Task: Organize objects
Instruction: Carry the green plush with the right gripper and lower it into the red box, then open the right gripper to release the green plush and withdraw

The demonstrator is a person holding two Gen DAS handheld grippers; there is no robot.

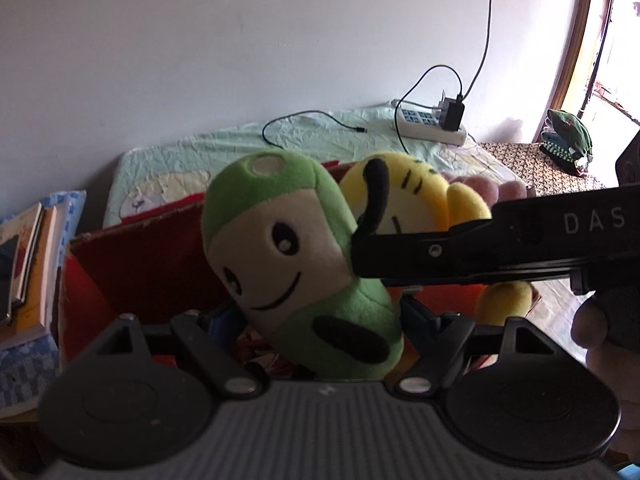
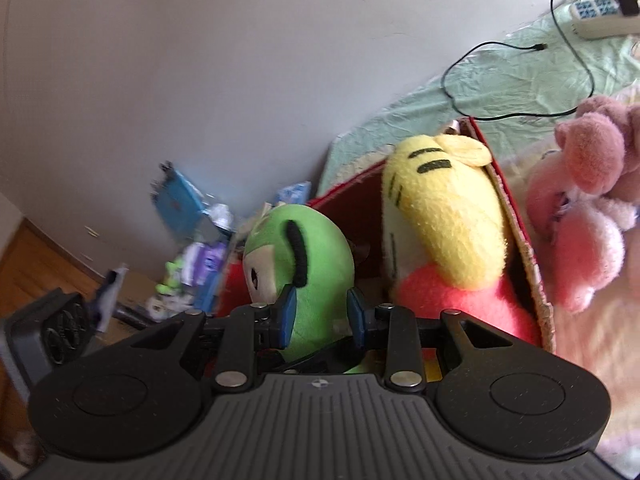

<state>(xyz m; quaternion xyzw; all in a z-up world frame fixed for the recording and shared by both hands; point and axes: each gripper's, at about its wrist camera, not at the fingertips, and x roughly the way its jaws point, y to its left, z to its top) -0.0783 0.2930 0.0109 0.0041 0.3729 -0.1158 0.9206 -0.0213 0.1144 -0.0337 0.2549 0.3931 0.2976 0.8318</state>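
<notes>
Plush work: right gripper (image 2: 322, 316), jaws pinching the soft green smiling plush toy (image 2: 316, 256), holds it over the red cardboard box (image 2: 516, 216) beside a yellow plush; light, squashy, best gripped mid-body. Left gripper (image 1: 298, 316) stands half open around the toy, apparently not pressing.

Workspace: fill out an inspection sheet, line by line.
Surface: bed sheet, pale green, wrinkled.
Job's things: green plush and yellow plush upright in the red box; pink plush outside, beside it.
Clutter: stacked books beside the bed.
Grippers: right tongs shut on the green plush; left tongs around its lower body, contact unclear.
Cables: power strip with charger; black cable loose on the sheet.
Surroundings: plain wall.
</notes>
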